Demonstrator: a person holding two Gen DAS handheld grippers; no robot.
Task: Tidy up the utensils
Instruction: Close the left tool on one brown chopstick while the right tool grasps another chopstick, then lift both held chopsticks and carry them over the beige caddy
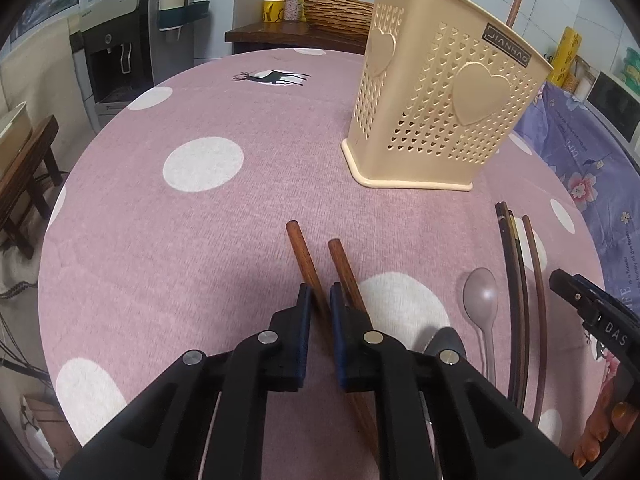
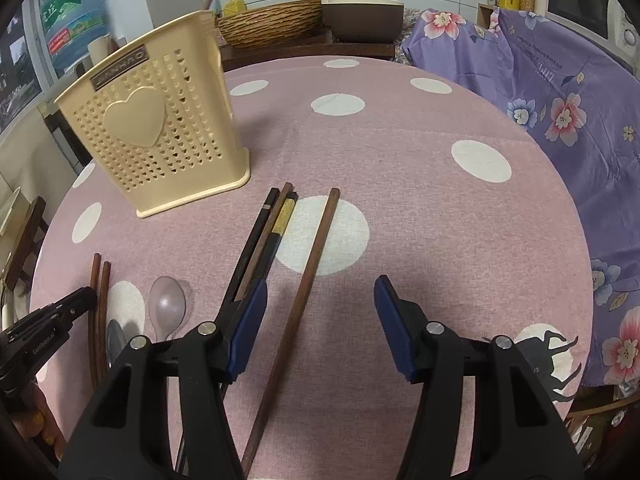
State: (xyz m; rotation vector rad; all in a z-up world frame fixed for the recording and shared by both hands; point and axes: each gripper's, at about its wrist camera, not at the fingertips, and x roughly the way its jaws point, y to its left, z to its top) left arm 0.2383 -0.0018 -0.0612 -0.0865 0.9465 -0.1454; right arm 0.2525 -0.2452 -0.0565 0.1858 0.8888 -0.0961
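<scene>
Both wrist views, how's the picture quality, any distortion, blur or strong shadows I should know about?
Left wrist view: heavy fisheye bending, the dark chopsticks at the right curve like bows; the left gripper casts a soft shadow on the tablecloth. Right wrist view: same barrel warp, black corners, the utensil holder leans; focus is sharp, lighting even, no glare.

A tall cream plastic utensil holder (image 2: 154, 136), its walls pierced with small hearts and bearing raised heart panels, stands upright toward the far left of the tabletop, with a brown wooden stick (image 1: 515, 6) rising from it. Two brown wooden chopsticks (image 1: 308, 256) lie side by side near the front edge. A translucent pink plastic spoon (image 2: 168, 306) lies bowl-up beside them. Three dark chopsticks (image 2: 264, 240) lie bunched together, with a single brown chopstick (image 2: 312, 264) just right of them.
</scene>
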